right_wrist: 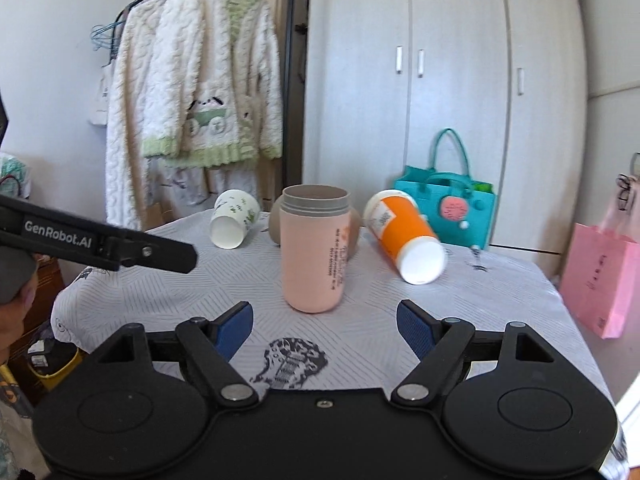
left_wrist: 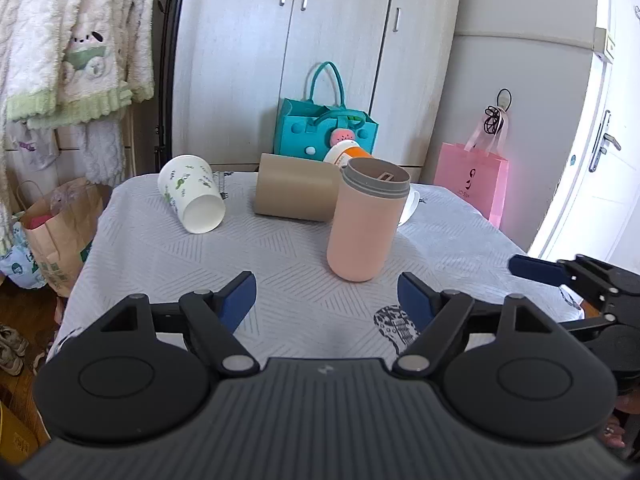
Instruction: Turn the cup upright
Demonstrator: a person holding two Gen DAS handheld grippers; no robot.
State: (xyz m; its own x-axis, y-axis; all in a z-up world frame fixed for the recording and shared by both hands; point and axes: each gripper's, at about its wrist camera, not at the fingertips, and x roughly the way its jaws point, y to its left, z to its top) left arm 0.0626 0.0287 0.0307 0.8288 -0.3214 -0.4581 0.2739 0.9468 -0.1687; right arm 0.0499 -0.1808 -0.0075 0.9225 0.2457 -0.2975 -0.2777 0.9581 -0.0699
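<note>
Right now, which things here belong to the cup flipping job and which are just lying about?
Job:
pink cup, upright already
white printed cup, on its side
orange cup, on its side
tan cup, on its side
left gripper and right gripper, both open

Lying about:
teal bag
pink bag
fleece robe

The pink cup with a grey threaded rim stands upright, mouth up, on the table.
</note>
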